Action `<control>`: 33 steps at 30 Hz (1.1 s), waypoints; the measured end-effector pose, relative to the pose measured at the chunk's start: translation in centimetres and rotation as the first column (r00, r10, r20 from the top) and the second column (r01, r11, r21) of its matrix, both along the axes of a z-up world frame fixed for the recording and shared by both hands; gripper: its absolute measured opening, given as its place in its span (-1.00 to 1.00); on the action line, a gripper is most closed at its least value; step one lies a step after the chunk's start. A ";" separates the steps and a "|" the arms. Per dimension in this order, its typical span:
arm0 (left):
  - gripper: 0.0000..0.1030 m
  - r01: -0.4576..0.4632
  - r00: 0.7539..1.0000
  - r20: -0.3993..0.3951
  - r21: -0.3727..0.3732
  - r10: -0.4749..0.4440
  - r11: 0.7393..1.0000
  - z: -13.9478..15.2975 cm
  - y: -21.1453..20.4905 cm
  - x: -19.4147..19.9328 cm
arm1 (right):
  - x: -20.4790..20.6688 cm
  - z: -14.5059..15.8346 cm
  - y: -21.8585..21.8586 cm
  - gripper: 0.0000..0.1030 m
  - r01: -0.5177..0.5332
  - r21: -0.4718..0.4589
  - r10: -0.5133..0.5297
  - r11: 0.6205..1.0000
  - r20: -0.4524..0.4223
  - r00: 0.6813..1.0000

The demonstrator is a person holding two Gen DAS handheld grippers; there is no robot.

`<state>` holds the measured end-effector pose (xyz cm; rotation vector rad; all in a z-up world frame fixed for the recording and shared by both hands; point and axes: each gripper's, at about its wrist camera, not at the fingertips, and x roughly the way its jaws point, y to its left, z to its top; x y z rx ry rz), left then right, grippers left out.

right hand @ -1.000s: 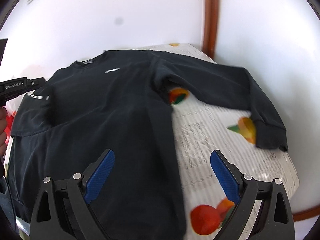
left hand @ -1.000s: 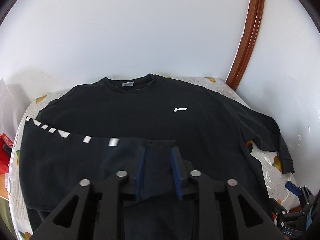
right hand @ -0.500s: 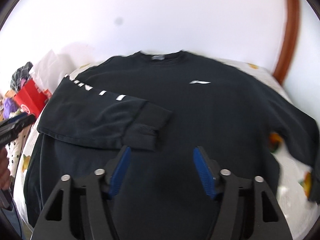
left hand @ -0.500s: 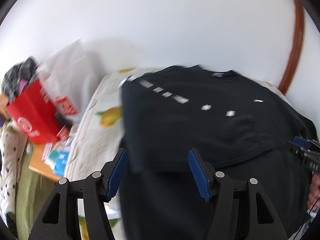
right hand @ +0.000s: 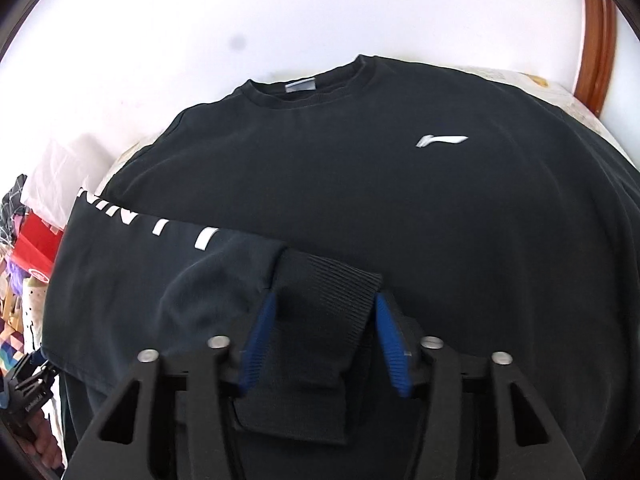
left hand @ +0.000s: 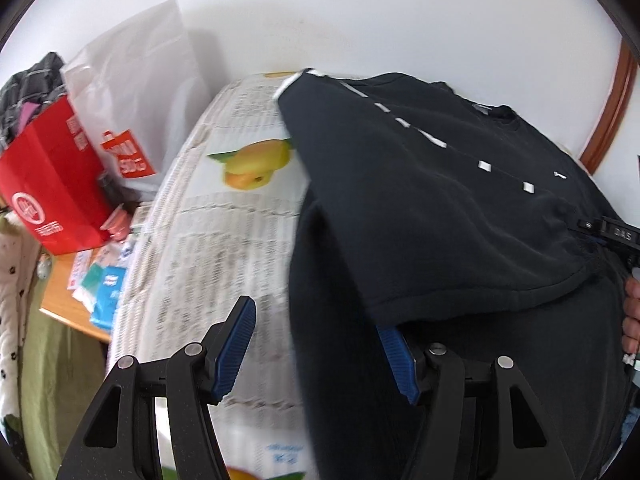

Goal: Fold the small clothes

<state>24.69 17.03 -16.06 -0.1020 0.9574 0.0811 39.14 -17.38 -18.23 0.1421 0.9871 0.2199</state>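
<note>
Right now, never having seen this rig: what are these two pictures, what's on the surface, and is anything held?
There is no robot here. A person holds a two-finger gripper in each hand, and each gripper carries a fisheye camera that looks along its blue fingers.

The left wrist view shows the left gripper open, astride the side edge of a black sweatshirt. The sweatshirt lies flat on a fruit-print tablecloth. A red bag and a white plastic bag sit beyond the edge.

The right wrist view shows one sleeve folded across the chest. Its cuff lies between the fingers of the right gripper. I cannot tell whether they pinch it.
</note>
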 end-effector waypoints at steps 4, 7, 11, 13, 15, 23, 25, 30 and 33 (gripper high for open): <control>0.13 -0.009 1.000 0.014 0.039 0.009 0.999 -0.7 -1.1 0.7 | 1.0 0.5 0.7 -0.68 -0.064 0.083 0.063 0.994 0.016 0.998; 0.10 -0.018 1.000 0.015 0.032 0.017 0.999 -0.6 -0.8 0.7 | 1.1 2.5 -0.5 -0.70 -0.054 0.103 0.045 0.993 0.081 0.996; 0.11 -0.026 1.000 0.013 0.047 0.025 0.999 -0.7 -0.8 0.7 | 0.8 6.2 -5.3 -0.71 0.067 0.138 -0.095 0.988 0.205 0.974; 0.12 -0.037 0.999 0.013 0.046 0.036 0.998 -0.7 -0.8 0.8 | 1.2 7.0 -7.6 -0.71 0.115 0.150 -0.147 0.982 0.221 0.964; 0.13 -0.051 0.999 0.014 0.042 0.050 0.998 -0.7 -0.8 0.9 | 1.9 7.1 -9.7 -0.71 0.166 0.144 -0.194 0.976 0.208 0.959; 0.14 -0.058 0.998 0.006 0.046 0.057 0.997 -0.8 -0.6 1.1 | 2.1 4.9 -14.4 -0.71 0.252 0.120 -0.269 0.960 0.157 0.950; 0.14 -0.060 0.998 0.004 0.048 0.060 0.997 -0.8 -0.7 1.1 | 1.6 4.5 -14.9 -0.71 0.254 0.098 -0.266 0.962 0.148 0.952; 0.16 -0.063 0.998 -0.019 0.053 0.064 0.997 -0.6 -0.9 0.9 | 2.2 2.6 -15.7 -0.55 0.262 0.060 -0.266 0.963 0.087 0.960; 0.16 -0.027 0.999 -0.030 0.074 0.029 0.997 -0.4 -1.4 0.0 | 1.5 2.3 -15.9 -0.46 0.294 -0.018 -0.292 0.956 0.059 0.955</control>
